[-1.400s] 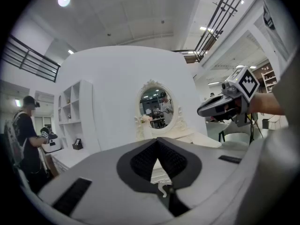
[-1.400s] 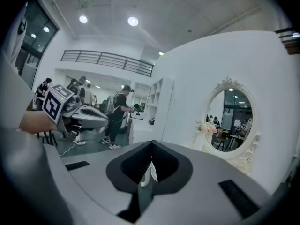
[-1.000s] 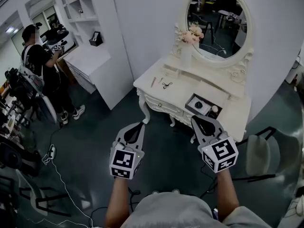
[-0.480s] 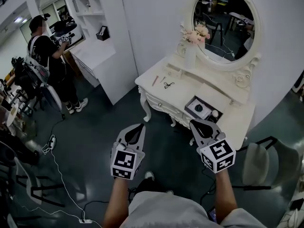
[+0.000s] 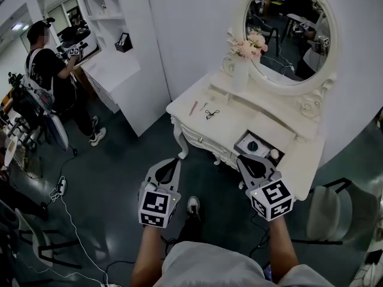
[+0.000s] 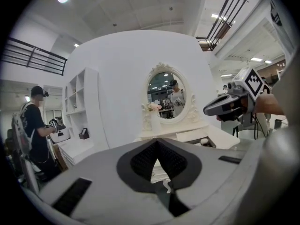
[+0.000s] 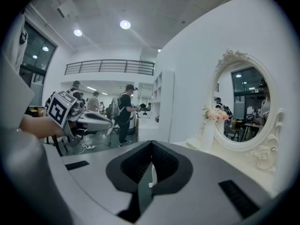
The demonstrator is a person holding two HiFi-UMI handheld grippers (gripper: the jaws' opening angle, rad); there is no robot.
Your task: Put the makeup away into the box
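The left hand-held gripper [image 5: 173, 160] and right hand-held gripper [image 5: 244, 159] were pressed together, empty, short of the counter [image 5: 239, 115]. Loose makeup [image 5: 210, 113] lay ahead, nearer the left; the box [image 5: 258, 146] sat just beyond the right.

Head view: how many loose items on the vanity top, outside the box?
3, all at the left end of the vanity top: a pink stick, a thin pale stick beside it, a black looped tool nearest the box. Smaller ones may be too small to see.
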